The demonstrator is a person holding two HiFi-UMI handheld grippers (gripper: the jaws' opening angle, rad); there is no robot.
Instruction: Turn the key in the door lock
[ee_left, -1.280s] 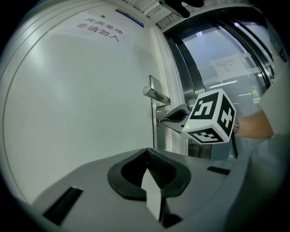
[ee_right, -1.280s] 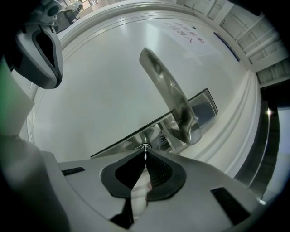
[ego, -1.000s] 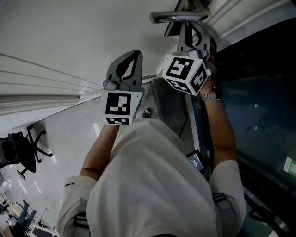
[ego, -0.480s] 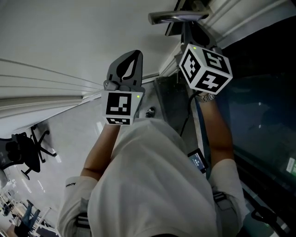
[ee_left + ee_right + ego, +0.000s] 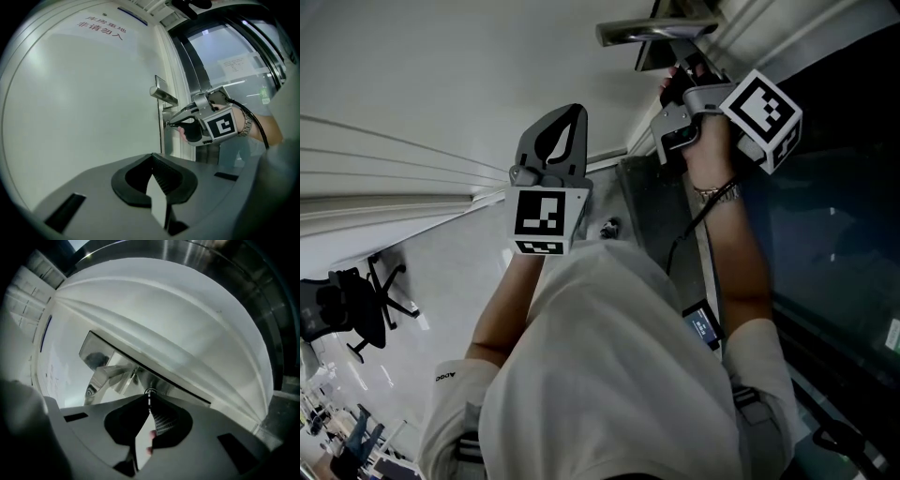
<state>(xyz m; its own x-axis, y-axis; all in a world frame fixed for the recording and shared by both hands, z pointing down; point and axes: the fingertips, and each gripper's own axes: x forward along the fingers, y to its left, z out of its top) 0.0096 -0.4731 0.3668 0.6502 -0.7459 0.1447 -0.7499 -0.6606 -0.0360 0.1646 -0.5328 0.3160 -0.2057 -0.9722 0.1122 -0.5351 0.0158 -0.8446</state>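
The key (image 5: 149, 401) is in the lock (image 5: 150, 392), right by the edge of the white door (image 5: 84, 108) and just under the metal lever handle (image 5: 164, 96). Honestly, all we can see of the key is a thin bright sliver. It's pinched between the jaws of the right gripper (image 5: 170, 123), which are closed tight on it with their tips nearly against the lock face. From the head view, that gripper's marker cube (image 5: 766, 117) sticks out toward the glass side. The hand holding it has a metal watch (image 5: 719, 193) on the wrist.

The left gripper (image 5: 152, 156) isn't involved. Its jaws are closed tip to tip with nothing between them, and it's pointed at the plain part of the door, well apart from the handle and lock.

Further out, we've got some red lettering (image 5: 101, 29) near the top of the door and a dark glass panel (image 5: 834, 234) beside the frame. There's also a black office chair (image 5: 347, 305) on the floor off to the left.
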